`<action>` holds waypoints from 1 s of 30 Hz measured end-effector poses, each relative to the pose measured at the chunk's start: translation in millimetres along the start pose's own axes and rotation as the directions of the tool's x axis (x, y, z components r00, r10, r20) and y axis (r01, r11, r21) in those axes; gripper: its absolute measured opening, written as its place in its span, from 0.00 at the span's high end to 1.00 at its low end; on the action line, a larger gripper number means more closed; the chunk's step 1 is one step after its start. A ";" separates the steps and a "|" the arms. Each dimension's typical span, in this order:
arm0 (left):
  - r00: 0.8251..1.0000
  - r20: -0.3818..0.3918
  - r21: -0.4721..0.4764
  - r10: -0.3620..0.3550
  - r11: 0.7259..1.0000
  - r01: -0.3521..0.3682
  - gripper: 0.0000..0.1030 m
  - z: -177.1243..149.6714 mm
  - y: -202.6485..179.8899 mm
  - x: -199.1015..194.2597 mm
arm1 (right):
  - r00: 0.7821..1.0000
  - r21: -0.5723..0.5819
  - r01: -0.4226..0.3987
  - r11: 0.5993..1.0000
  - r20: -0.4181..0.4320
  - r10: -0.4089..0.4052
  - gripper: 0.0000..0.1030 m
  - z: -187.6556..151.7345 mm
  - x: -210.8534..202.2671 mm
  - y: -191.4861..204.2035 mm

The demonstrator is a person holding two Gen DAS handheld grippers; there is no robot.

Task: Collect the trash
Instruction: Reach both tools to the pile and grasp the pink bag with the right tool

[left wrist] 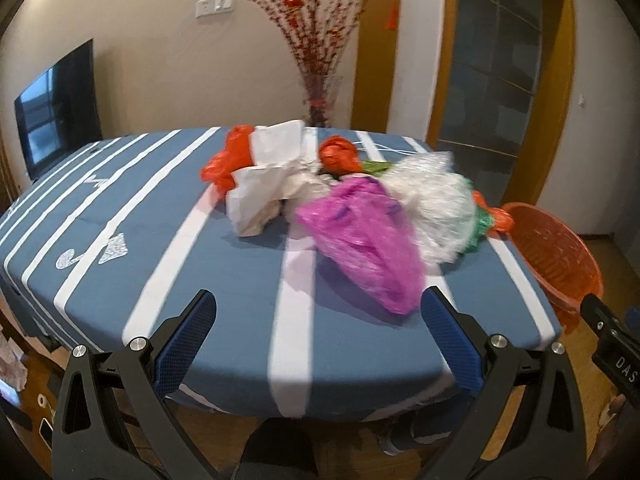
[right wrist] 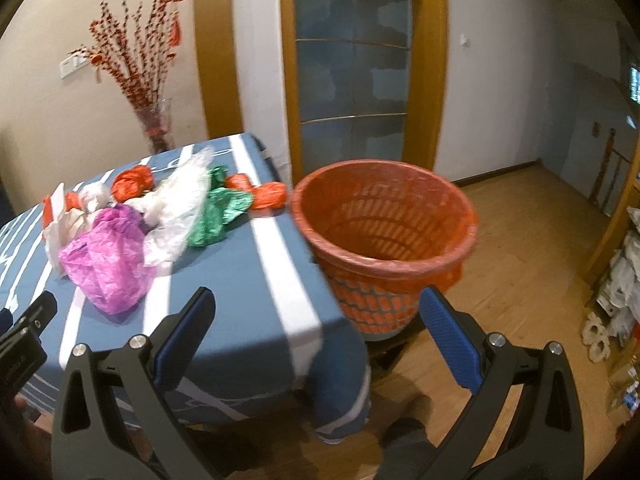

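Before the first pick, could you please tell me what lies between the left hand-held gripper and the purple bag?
Only bare striped tablecloth lies between the open left hand-held gripper and the purple bag, per the left wrist view.

Behind your blue striped surface (left wrist: 140, 280) stands a glass vase (left wrist: 322, 98) of red-blossomed branches. Left of the vase you have a white wall switch plate (left wrist: 215, 5) and a dark television (left wrist: 56, 106); right of the vase, a wood-framed glass door (right wrist: 352, 68).

Soft indoor light, motion blur, fisheye-warped edges
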State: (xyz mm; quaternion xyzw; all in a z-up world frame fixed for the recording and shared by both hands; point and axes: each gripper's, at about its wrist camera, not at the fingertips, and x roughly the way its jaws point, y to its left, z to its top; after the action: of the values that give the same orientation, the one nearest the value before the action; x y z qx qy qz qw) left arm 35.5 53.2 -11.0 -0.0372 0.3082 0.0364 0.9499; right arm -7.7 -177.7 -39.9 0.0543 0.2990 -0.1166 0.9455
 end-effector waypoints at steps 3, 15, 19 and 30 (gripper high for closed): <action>1.000 -0.004 -0.024 0.023 0.999 -0.023 0.02 6.3 14.6 7.4 | 0.999 -0.008 -0.041 0.999 -0.001 0.041 0.04 8.1 10.8 12.8; 0.996 -0.025 -0.086 0.090 0.992 -0.092 0.02 26.5 69.2 39.8 | 0.951 -0.047 -0.305 0.951 -0.066 0.301 0.20 30.1 45.9 88.0; 0.994 -0.018 -0.105 0.106 0.989 -0.107 0.02 30.5 87.0 44.5 | 0.920 -0.105 -0.390 0.915 -0.093 0.381 0.25 34.3 52.3 130.3; 0.989 -0.019 -0.159 0.148 0.976 -0.149 0.02 38.6 125.6 53.5 | 0.902 -0.200 -0.422 0.884 -0.195 0.386 0.27 32.6 88.2 197.6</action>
State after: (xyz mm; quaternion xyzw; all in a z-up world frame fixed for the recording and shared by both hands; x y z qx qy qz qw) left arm 89.7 184.3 -17.4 -0.0903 0.3093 0.1318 0.9375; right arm 130.4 -8.9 -57.8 0.0107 0.3630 0.1242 0.9234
